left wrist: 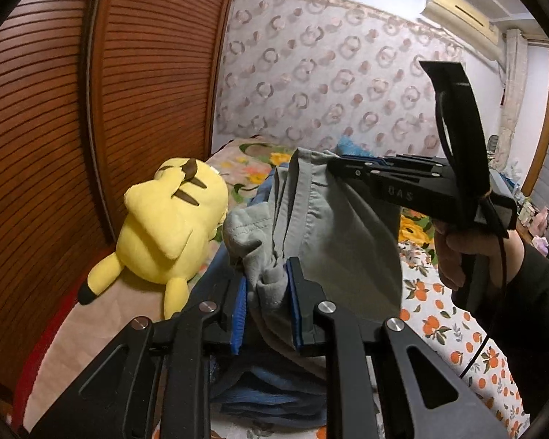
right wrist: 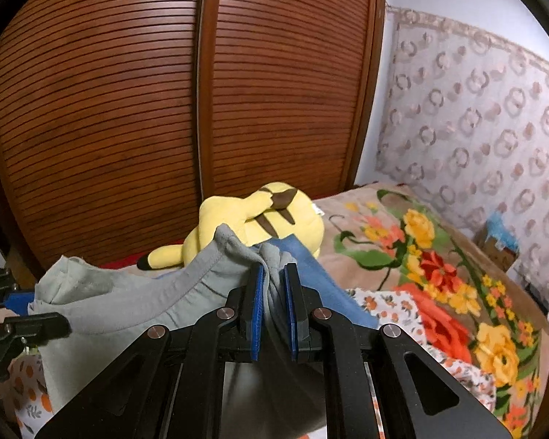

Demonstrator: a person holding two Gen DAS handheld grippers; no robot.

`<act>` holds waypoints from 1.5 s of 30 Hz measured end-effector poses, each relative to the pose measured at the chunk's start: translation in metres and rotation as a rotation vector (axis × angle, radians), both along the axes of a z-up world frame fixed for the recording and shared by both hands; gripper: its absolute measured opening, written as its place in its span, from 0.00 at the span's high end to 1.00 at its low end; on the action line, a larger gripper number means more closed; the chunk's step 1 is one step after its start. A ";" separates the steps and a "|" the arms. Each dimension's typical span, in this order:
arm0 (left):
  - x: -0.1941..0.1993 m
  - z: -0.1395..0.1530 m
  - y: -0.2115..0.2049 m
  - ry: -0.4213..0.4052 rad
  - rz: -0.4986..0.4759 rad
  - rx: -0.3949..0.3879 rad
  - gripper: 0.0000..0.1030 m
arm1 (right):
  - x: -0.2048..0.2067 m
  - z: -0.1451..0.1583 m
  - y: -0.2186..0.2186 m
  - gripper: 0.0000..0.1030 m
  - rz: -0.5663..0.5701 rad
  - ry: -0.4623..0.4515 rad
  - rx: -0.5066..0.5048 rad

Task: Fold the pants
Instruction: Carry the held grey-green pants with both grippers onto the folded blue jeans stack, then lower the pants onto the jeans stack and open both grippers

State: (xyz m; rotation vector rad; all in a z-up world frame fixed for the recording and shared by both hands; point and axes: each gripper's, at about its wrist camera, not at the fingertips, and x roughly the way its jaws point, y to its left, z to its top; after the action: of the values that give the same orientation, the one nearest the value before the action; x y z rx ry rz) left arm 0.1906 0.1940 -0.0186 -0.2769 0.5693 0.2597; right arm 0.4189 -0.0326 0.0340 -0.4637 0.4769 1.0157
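Observation:
The grey-green pants [left wrist: 325, 226] hang lifted above the bed, stretched between both grippers. My left gripper [left wrist: 265, 292] is shut on a bunched edge of the pants between its blue pads. My right gripper [right wrist: 273, 292] is shut on another bunched part of the pants [right wrist: 128, 303]. The right gripper also shows in the left wrist view [left wrist: 333, 168], clamped on the cloth's upper edge, with the hand behind it. The left gripper [right wrist: 18, 322] shows at the left edge of the right wrist view.
A yellow plush toy [left wrist: 172, 226] lies on the bed by the brown louvred wardrobe [left wrist: 91, 109]. Blue clothing [left wrist: 267, 395] lies under the pants. A floral blanket [right wrist: 457, 278] and an orange-print sheet [left wrist: 457, 329] cover the bed. The patterned wall [left wrist: 329, 73] stands behind.

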 end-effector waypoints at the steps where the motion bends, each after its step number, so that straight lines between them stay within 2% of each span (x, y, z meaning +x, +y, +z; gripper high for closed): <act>1: 0.001 -0.001 0.001 0.005 0.004 -0.002 0.81 | 0.003 -0.001 0.001 0.89 -0.001 0.009 0.000; 5: 0.000 -0.002 0.001 0.009 0.010 -0.004 0.81 | 0.013 -0.002 0.002 0.89 -0.002 0.038 0.003; 10: 0.000 -0.003 0.003 0.014 0.014 -0.002 0.80 | 0.015 0.001 0.010 0.89 0.008 0.032 -0.011; 12: 0.000 -0.003 0.003 0.019 0.017 -0.004 0.75 | 0.014 0.002 0.011 0.89 0.003 0.032 -0.014; 13: 0.000 -0.002 0.003 0.022 0.020 -0.003 0.71 | 0.014 0.003 0.009 0.85 -0.001 0.039 -0.013; 14: -0.002 -0.001 0.003 0.020 0.019 -0.002 0.64 | 0.013 0.004 0.007 0.76 -0.009 0.044 -0.014; 16: -0.004 0.003 0.001 0.006 0.009 0.008 0.53 | 0.012 0.009 -0.001 0.73 -0.026 0.039 0.004; 21: -0.004 0.010 -0.008 -0.005 -0.021 0.038 0.53 | 0.000 0.017 -0.029 0.73 -0.024 0.064 0.045; 24: 0.001 0.005 -0.011 0.020 -0.020 0.061 0.53 | -0.006 0.011 -0.041 0.73 0.004 0.108 0.049; 29: 0.006 -0.010 -0.007 0.083 -0.012 0.059 0.53 | -0.003 -0.009 -0.041 0.73 -0.005 0.144 -0.004; 35: 0.007 -0.024 -0.003 0.118 -0.008 0.050 0.52 | 0.016 -0.013 -0.035 0.73 -0.036 0.179 0.013; 39: 0.006 -0.024 -0.004 0.119 -0.007 0.054 0.52 | 0.010 -0.008 -0.038 0.73 -0.055 0.172 0.021; 45: -0.003 -0.016 -0.011 0.108 -0.021 0.068 0.52 | -0.020 -0.002 -0.057 0.71 -0.101 0.147 0.035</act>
State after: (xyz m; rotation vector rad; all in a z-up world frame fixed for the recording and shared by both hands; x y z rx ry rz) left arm 0.1874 0.1834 -0.0348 -0.1918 0.6686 0.2749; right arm 0.3984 -0.0900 0.0324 -0.3317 0.6070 0.9626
